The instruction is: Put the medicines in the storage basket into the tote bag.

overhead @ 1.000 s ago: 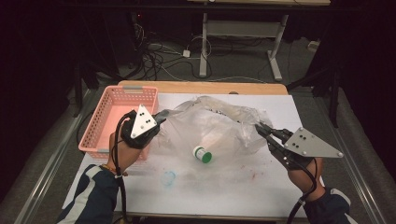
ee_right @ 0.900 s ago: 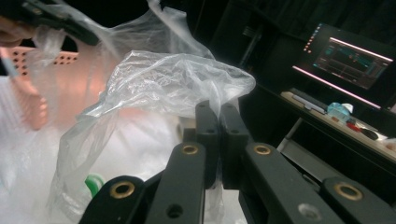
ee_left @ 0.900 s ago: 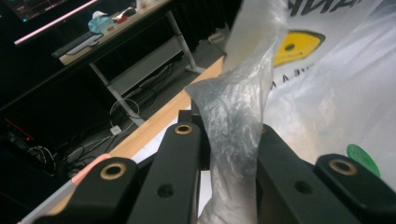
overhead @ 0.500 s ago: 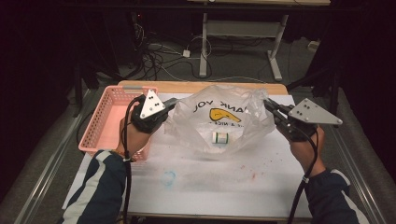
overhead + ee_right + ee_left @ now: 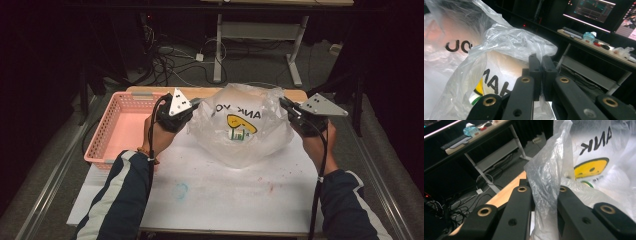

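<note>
Both grippers, left (image 5: pixel 196 103) and right (image 5: pixel 283 102), pinch my plastic bag (image 5: pixel 245 131) between them near the desk's (image 5: pixel 210 190) far edge, bottle (image 5: pixel 239 134) hanging centered.

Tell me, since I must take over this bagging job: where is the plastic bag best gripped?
At its top rim, one gripper from each side. The plastic bag is limp film and hangs open only because the left gripper and right gripper pinch opposite edges, with the small bottle sagging inside.

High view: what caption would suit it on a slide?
Two hand-held tools, left tool and right tool, hold a clear plastic bag with a small bottle inside.
</note>
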Action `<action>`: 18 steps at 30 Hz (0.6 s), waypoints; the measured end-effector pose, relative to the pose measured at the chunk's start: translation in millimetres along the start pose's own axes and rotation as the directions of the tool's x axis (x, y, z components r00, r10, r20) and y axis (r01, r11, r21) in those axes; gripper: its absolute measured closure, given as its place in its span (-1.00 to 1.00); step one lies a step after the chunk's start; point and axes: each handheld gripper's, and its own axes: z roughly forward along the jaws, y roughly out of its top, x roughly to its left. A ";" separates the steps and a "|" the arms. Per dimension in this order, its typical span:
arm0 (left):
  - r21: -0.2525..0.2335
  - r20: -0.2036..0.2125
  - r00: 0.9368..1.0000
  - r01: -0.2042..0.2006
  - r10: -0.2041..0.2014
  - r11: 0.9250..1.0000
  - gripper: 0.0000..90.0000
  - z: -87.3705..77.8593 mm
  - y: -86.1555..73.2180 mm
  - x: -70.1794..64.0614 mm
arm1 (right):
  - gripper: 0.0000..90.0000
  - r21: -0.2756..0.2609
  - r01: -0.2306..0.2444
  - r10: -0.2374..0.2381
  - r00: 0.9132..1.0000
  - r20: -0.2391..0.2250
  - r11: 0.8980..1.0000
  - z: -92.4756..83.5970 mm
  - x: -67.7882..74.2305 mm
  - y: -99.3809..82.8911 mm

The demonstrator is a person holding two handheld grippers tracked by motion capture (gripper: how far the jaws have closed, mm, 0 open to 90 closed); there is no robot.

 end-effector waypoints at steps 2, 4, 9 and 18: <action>-0.004 -0.006 1.000 -0.005 0.005 1.000 0.93 2.4 6.4 2.8 | 1.00 -0.001 -0.013 0.013 1.000 0.013 1.000 3.1 -5.8 4.7; -0.003 -0.021 1.000 -0.018 0.018 1.000 0.93 6.1 13.1 6.0 | 1.00 -0.001 -0.017 0.017 1.000 0.024 1.000 7.1 -12.7 10.5; -0.001 -0.045 0.999 -0.012 0.012 1.000 0.93 14.7 27.1 15.8 | 1.00 0.016 -0.057 0.056 0.997 0.050 0.998 19.4 -29.6 22.0; 0.005 -0.085 0.996 -0.030 0.030 1.000 0.93 29.1 47.8 24.9 | 1.00 0.027 -0.090 0.087 0.992 0.088 0.996 35.8 -52.1 33.3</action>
